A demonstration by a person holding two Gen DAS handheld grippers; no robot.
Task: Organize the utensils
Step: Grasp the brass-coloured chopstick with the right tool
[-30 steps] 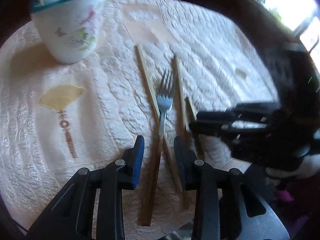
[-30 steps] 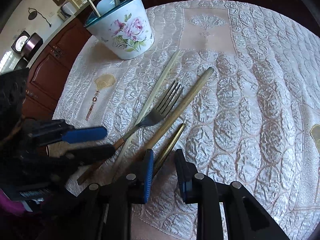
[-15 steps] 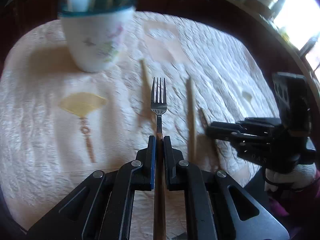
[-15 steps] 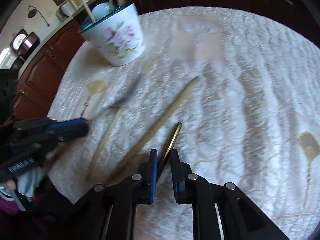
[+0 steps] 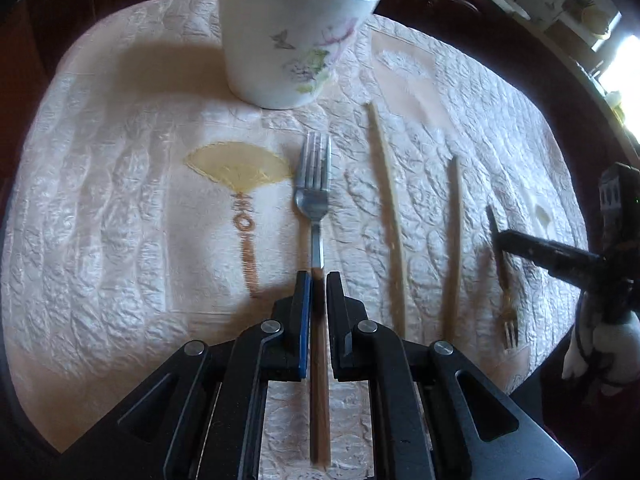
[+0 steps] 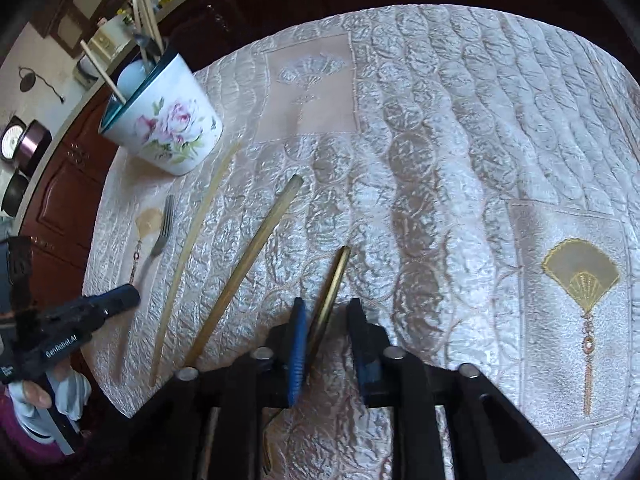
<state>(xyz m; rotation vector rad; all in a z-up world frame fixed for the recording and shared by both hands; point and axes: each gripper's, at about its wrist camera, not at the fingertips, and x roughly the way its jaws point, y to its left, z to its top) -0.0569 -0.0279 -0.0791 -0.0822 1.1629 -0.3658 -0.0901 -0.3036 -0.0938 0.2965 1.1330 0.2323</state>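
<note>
Bare quilted cloth (image 6: 460,128) — right of utensils

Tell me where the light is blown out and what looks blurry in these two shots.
Left wrist view: a window at the right edge glares white, and the white floral ceramic cup casts a soft shadow leftward. Right wrist view: evenly lit; the steel fork with the wooden handle looks slightly smeared.

Surface (image 6: 460,128): dark wood round table under a quilted cream cloth (image 5: 120,208) with embroidered gold fan motifs (image 6: 580,276). On the cloth: floral ceramic cup (image 5: 288,52) holding utensils, upright; two loose chopsticks (image 5: 390,216) side by side, apart; a small brass-coloured fork (image 5: 502,276) lies just right of them.
</note>
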